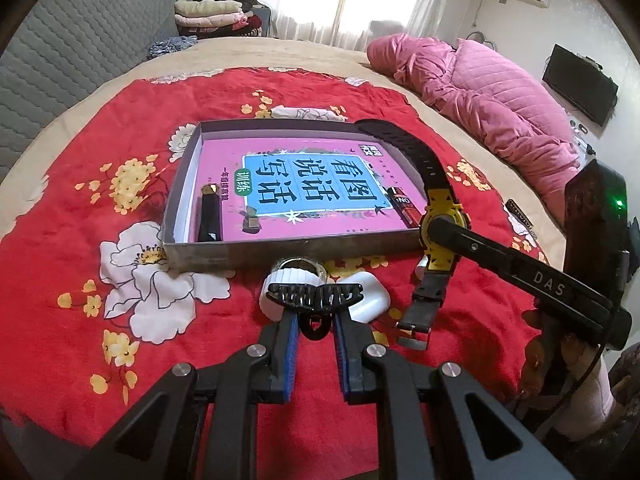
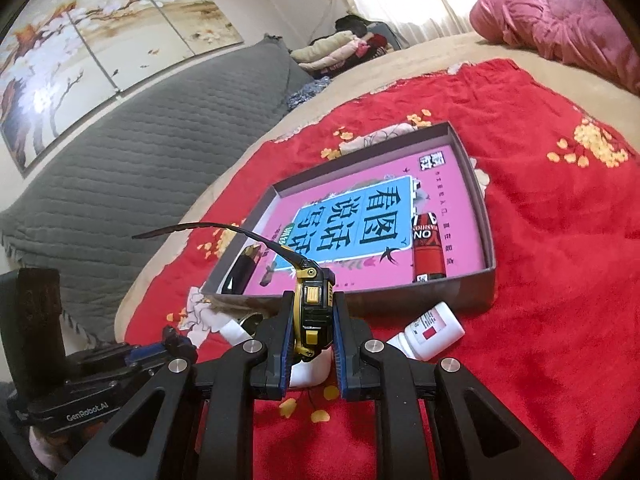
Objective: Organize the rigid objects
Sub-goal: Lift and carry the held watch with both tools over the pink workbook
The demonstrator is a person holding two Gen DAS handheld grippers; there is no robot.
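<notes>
My left gripper (image 1: 316,314) is shut on a black hair claw clip (image 1: 316,294), held just above the red cloth in front of the box. My right gripper (image 2: 314,306) is shut on a yellow-and-black wristwatch (image 2: 313,280) by its case, and the strap arcs up to the left. In the left wrist view the watch (image 1: 440,206) hangs at the box's near right corner, its straps dangling. The shallow grey box (image 1: 280,246) holds a pink book, a black lipstick-like tube (image 1: 209,216) and a red battery (image 1: 404,204).
A white earbud case (image 1: 370,296), a tape roll (image 1: 298,268) and a white pill bottle (image 2: 434,332) lie on the red flowered cloth (image 1: 80,200) before the box. A pink quilt (image 1: 480,92) is heaped at the right, a grey headboard (image 2: 120,160) at the left.
</notes>
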